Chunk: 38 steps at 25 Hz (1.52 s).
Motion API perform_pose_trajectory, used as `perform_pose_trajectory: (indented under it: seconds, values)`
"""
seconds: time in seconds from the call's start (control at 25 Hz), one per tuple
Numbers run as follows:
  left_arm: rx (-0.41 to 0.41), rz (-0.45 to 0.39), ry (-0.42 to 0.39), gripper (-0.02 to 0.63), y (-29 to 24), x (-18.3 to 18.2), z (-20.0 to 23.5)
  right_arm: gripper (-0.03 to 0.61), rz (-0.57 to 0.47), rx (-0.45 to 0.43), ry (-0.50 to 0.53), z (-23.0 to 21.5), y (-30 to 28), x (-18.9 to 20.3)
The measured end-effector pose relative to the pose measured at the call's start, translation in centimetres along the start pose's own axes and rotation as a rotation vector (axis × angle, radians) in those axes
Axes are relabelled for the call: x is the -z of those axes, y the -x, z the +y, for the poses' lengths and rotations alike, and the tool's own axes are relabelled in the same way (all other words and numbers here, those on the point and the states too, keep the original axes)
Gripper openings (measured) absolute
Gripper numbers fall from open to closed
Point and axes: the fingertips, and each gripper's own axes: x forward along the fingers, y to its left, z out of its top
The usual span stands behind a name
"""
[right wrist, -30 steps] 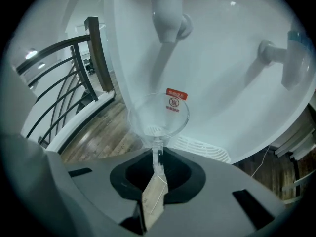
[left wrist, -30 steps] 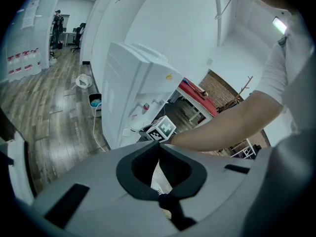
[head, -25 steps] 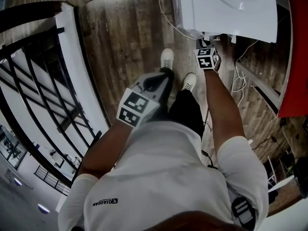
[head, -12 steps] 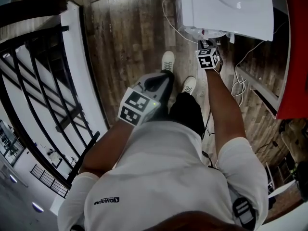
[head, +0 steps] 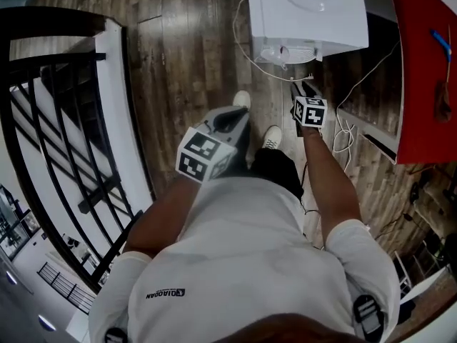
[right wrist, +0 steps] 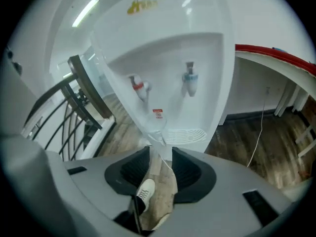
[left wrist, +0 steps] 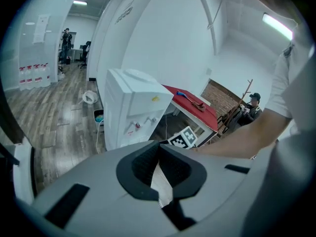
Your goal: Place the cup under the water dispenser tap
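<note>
The white water dispenser point(head: 307, 13) stands on the wooden floor ahead of me. In the right gripper view its recess shows a red tap point(right wrist: 139, 89), a blue tap point(right wrist: 190, 81) and a drip grille point(right wrist: 183, 135) below them. My right gripper point(right wrist: 160, 154) is shut on the edge of a clear plastic cup point(right wrist: 158, 102). The cup is held up in front of the recess, short of the taps. In the head view the right gripper point(head: 303, 91) hangs a little before the dispenser's front. My left gripper point(head: 232, 116) stays near my body, jaws together, holding nothing point(left wrist: 159, 154).
A black stair railing point(head: 64, 120) with a white ledge runs along the left. A red table point(head: 421, 63) stands right of the dispenser, with white cables point(head: 350, 127) on the floor beside it. A person point(left wrist: 253, 107) sits far off behind the table.
The dispenser now sits higher and farther left in the head view, and the gap between it and the right gripper has grown. The left gripper has hardly moved.
</note>
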Motion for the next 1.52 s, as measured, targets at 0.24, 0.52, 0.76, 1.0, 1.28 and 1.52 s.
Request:
perform_pose_trajectory:
  seconds: [0.24, 0.52, 0.76, 1.0, 1.28, 1.52]
  values:
    - [-0.009, -0.087, -0.005, -0.003, 2.3, -3.0, -2.7, 0.126, -0.124, -0.308, -0.16, 6.2, 10.3, -3.2]
    - [-0.004, -0.19, -0.012, -0.003, 5.7, -4.5, -7.6, 0.117, -0.241, -0.532, -0.222, 10.2, 23.3, -7.2]
    - [-0.031, -0.259, -0.007, -0.003, 7.5, -4.7, -10.1, 0.029, -0.322, -0.685, -0.329, 10.8, 29.3, -7.7]
    - [-0.036, -0.265, -0.016, -0.003, 9.5, -4.7, -11.0, 0.023, -0.443, -0.777, -0.366, 11.7, 33.7, -8.2]
    - [0.035, -0.304, -0.075, -0.003, 11.9, -6.9, -12.0, 0.023, -0.531, -0.814, -0.23, 16.4, 38.9, -9.9]
    - [0.102, -0.29, -0.159, -0.003, 16.0, -4.8, -11.6, 0.023, -0.593, -0.849, -0.207, 22.9, 40.3, -10.2]
